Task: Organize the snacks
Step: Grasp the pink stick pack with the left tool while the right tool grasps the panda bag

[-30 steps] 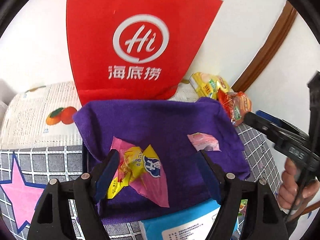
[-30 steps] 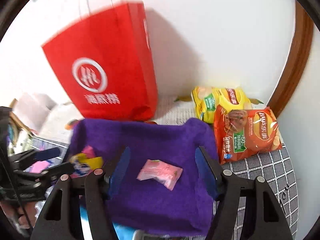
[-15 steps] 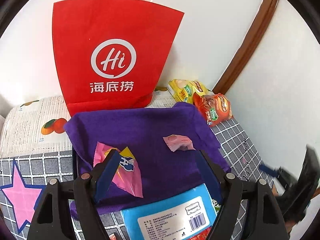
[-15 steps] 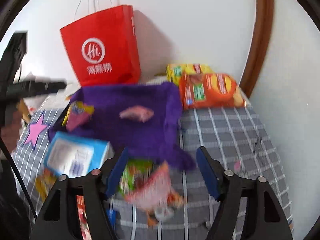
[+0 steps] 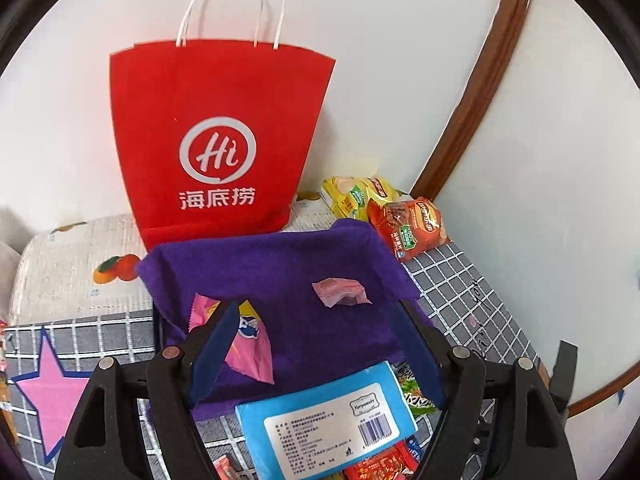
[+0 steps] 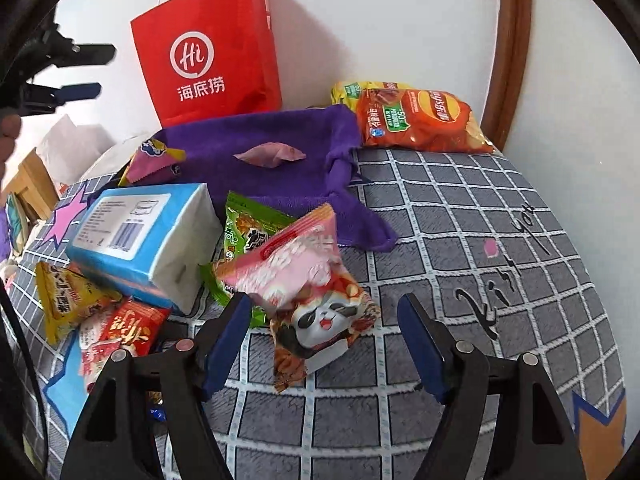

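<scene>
Right gripper sits low in the right wrist frame, jaws spread and empty, a panda packet on the sheet between the pads without touching them. Judged step: lining up for the next snack pick, with some snacks already on the purple cloth. The next move calls for lowering so both pads bracket the packet's narrow sides, then closing without snagging the pink packet that overlaps its upper end. The panda packet lies flat, its long axis running from lower left to upper right of the frame, face up, sealed tail toward the camera. Left of centre is a blue tissue pack, with a green packet tucked beside it and small red and yellow snacks at the lower left. Left gripper is also wide open and holds nothing; in its view it hangs above the near edge of the cloth. On the cloth, mid-frame, lie a pink candy and a pink-yellow wrapper partly behind the left pad. Farther back, at upper right, is an orange chip bag with a yellow bag behind it, and a red paper bag stands against the wall.
</scene>
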`<state>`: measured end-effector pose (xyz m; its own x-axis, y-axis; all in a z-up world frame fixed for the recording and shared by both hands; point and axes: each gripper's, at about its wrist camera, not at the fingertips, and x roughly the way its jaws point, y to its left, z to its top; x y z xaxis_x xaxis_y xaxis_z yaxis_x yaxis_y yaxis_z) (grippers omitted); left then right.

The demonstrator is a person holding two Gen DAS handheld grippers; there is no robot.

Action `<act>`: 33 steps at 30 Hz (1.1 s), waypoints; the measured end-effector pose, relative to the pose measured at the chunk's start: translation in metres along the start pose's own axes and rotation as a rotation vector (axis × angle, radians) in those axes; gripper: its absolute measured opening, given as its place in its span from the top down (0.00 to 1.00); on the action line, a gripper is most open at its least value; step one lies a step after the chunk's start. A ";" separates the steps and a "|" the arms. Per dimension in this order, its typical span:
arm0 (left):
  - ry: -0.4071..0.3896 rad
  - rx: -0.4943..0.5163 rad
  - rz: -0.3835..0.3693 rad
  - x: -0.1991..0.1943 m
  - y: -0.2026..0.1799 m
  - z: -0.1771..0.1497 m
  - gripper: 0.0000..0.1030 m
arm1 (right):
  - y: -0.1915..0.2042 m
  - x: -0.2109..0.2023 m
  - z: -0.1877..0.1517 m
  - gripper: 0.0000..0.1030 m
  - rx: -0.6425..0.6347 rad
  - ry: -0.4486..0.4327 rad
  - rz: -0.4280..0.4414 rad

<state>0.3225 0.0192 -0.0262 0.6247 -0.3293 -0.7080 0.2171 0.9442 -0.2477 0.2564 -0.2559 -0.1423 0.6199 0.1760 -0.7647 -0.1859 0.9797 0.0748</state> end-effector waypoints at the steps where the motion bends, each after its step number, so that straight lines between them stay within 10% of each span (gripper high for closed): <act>1: -0.004 -0.002 0.006 -0.003 0.000 -0.002 0.25 | 0.000 0.005 0.002 0.28 0.000 0.008 0.000; 14: 0.029 -0.081 0.075 -0.045 0.036 -0.082 0.26 | -0.004 0.017 -0.006 0.41 0.049 0.003 -0.001; 33: 0.177 -0.229 0.121 -0.004 0.066 -0.180 0.27 | -0.010 -0.018 -0.046 0.42 0.171 -0.024 0.050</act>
<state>0.1995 0.0824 -0.1591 0.4910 -0.2287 -0.8406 -0.0376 0.9584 -0.2828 0.2119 -0.2730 -0.1589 0.6316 0.2252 -0.7419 -0.0859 0.9713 0.2216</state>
